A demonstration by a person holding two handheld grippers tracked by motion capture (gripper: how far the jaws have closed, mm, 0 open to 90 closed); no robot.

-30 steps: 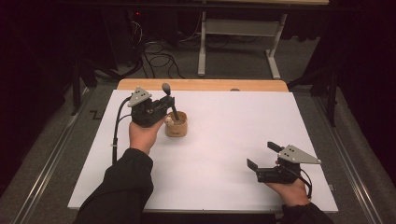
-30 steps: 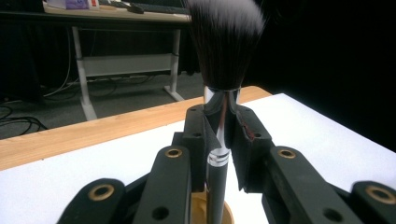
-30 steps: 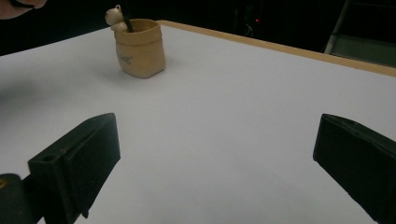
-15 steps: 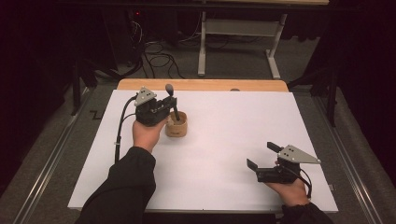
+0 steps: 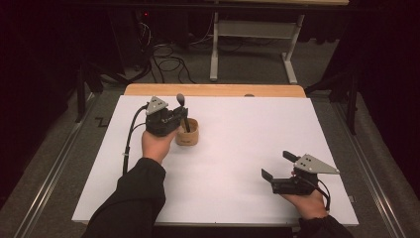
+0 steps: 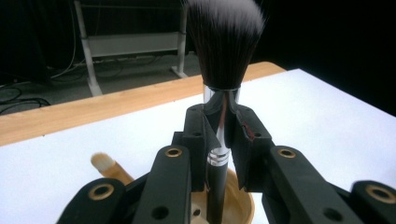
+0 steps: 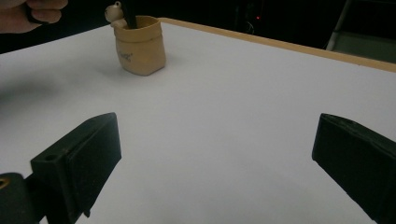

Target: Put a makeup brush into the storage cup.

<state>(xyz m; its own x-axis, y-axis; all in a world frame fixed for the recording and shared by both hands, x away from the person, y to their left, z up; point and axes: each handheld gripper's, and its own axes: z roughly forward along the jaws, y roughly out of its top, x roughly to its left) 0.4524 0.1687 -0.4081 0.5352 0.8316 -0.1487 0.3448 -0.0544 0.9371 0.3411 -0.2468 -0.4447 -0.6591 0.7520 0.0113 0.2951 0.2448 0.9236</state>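
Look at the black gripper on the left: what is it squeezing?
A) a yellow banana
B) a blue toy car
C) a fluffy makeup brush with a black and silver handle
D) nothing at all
C: in the left gripper view, the left gripper has its jaws closed on the shiny silver collar of the fluffy dark-bristled makeup brush, whose black handle stands in the small tan pot on the white table.
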